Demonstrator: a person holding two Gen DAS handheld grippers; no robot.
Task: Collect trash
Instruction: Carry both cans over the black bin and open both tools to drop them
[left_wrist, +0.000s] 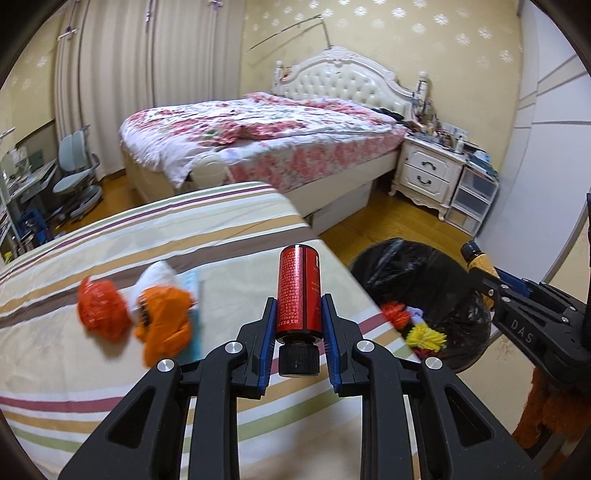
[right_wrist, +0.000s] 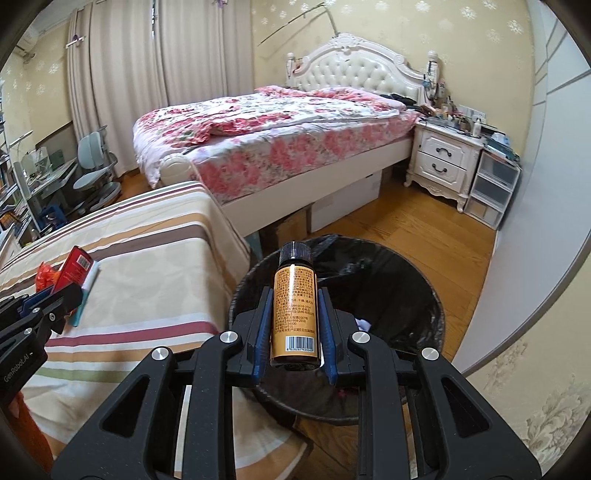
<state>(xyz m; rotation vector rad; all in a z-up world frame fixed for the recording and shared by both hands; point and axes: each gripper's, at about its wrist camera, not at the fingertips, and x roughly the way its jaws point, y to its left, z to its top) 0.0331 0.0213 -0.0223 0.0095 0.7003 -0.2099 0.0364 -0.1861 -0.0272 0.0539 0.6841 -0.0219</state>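
At nine o'clock from my left gripper (left_wrist: 298, 321), crumpled orange wrappers (left_wrist: 129, 314) lie loose on the striped bedcover (left_wrist: 110, 369), not yet collected. The left gripper itself is clamped on a red bottle (left_wrist: 299, 291), blue pads pressing its sides. The bottle's long axis runs straight along the fingers, black cap toward my hand and base pointing out to twelve o'clock. This gripper hangs over the edge of the bedcover, and the bin (left_wrist: 421, 291) with its black liner lies at about three o'clock from it, near but across the bed's edge. Some red and yellow scraps already sit inside.

Farther right, my right gripper (right_wrist: 294, 325) is closed on an amber bottle (right_wrist: 294, 314), again gripped by its sides. Its long axis also follows the fingers, but the black cap points away to twelve o'clock and the barcode end faces my hand. In the right wrist view the bin's rim (right_wrist: 243, 291) rings this bottle on both sides, so I judge it to be over the mouth already.

So the right hand is the nearer to the bin. I judge that it only needs to let go, while the left must travel rightward to clear the bedcover before dropping. The risk is a bottle striking the rim and rolling across the wooden floor (right_wrist: 424, 221).
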